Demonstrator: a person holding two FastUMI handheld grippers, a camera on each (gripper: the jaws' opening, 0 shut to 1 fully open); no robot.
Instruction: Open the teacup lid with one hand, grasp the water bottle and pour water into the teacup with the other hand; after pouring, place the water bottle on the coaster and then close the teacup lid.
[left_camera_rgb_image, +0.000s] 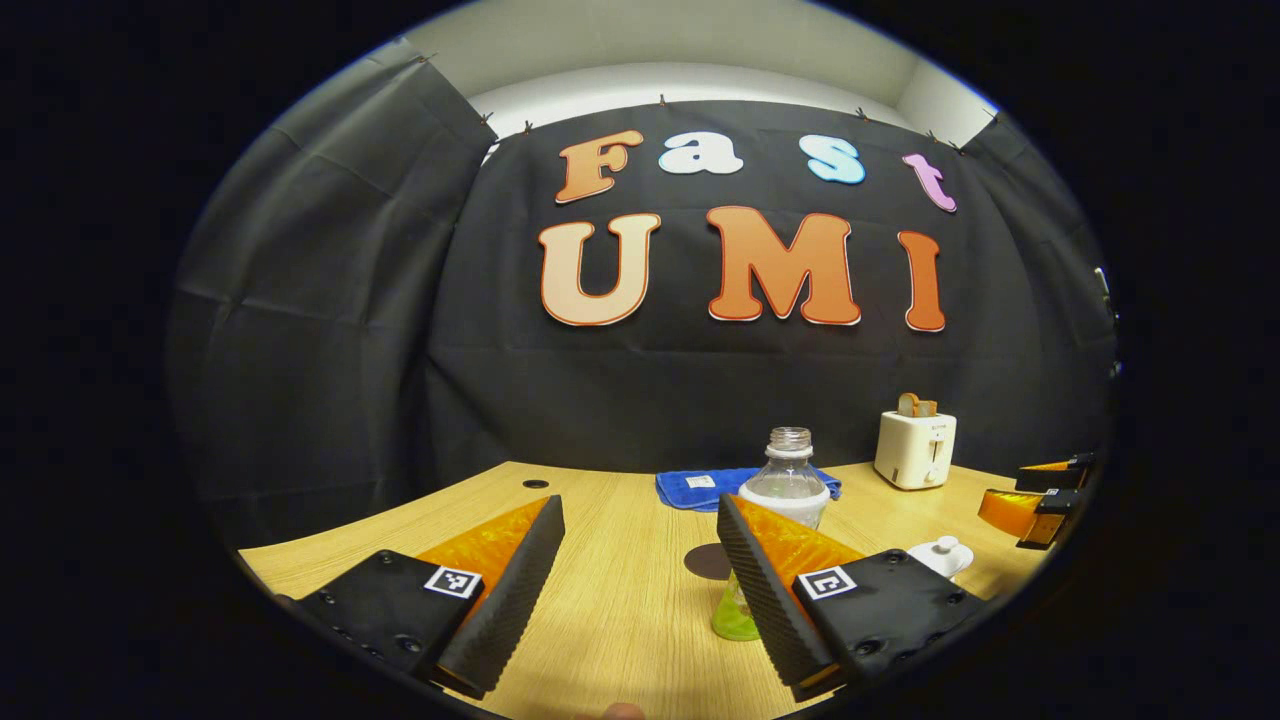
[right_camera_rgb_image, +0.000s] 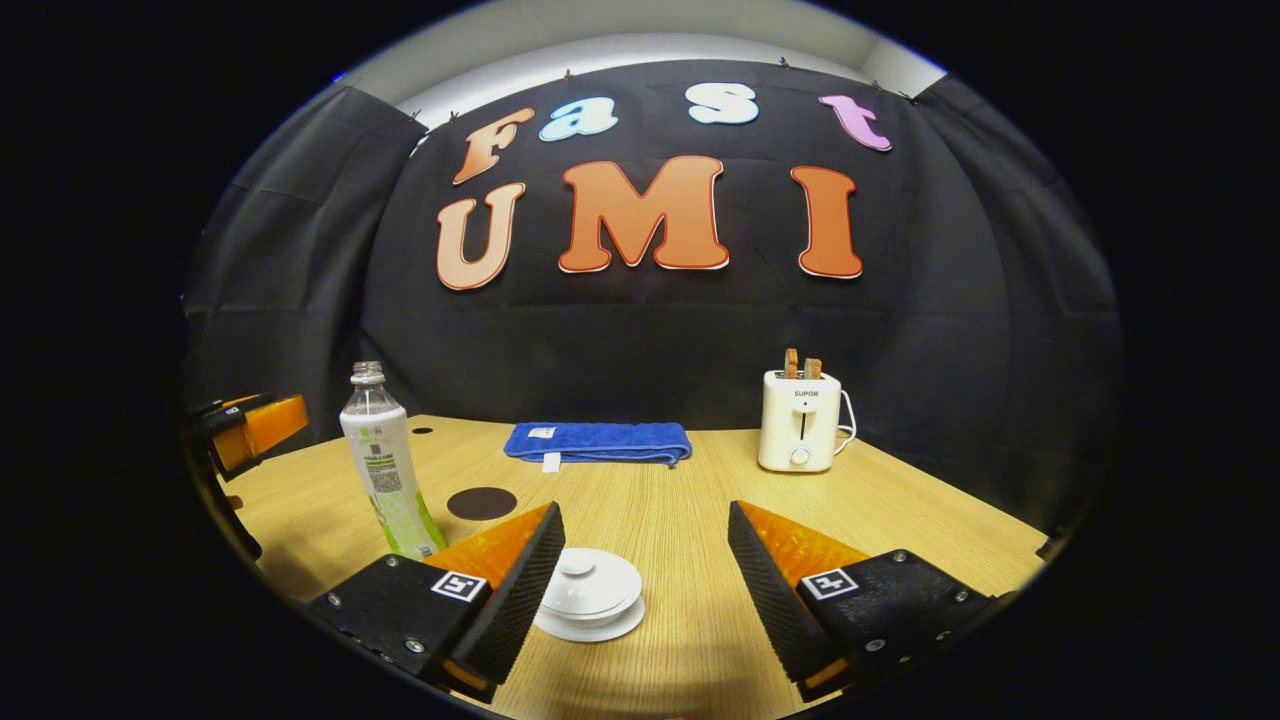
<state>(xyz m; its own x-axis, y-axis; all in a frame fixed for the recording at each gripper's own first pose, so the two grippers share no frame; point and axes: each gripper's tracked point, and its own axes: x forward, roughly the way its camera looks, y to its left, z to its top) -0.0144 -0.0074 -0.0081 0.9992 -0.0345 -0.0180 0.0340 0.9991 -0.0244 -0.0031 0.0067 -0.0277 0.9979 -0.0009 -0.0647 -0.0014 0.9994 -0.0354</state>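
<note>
Right gripper view: the right tongs (right_camera_rgb_image: 640, 570) are spread above the lidded teacup (right_camera_rgb_image: 590, 592) on the surface (right_camera_rgb_image: 900, 510). Left tongs (left_camera_rgb_image: 640, 570) gape near the upright water bottle (left_camera_rgb_image: 787, 485); coaster (right_camera_rgb_image: 481, 503) bare. Nothing looks begun.

in the left gripper view, our own right finger (left_camera_rgb_image: 775, 590) hides the lower water bottle (left_camera_rgb_image: 787, 487), part of the coaster (left_camera_rgb_image: 706, 562), and most of the teacup (left_camera_rgb_image: 942, 555). in the right gripper view, our left finger (right_camera_rgb_image: 515, 590) covers the teacup's (right_camera_rgb_image: 592, 595) left edge. the bottle label is too small to tell.
</note>
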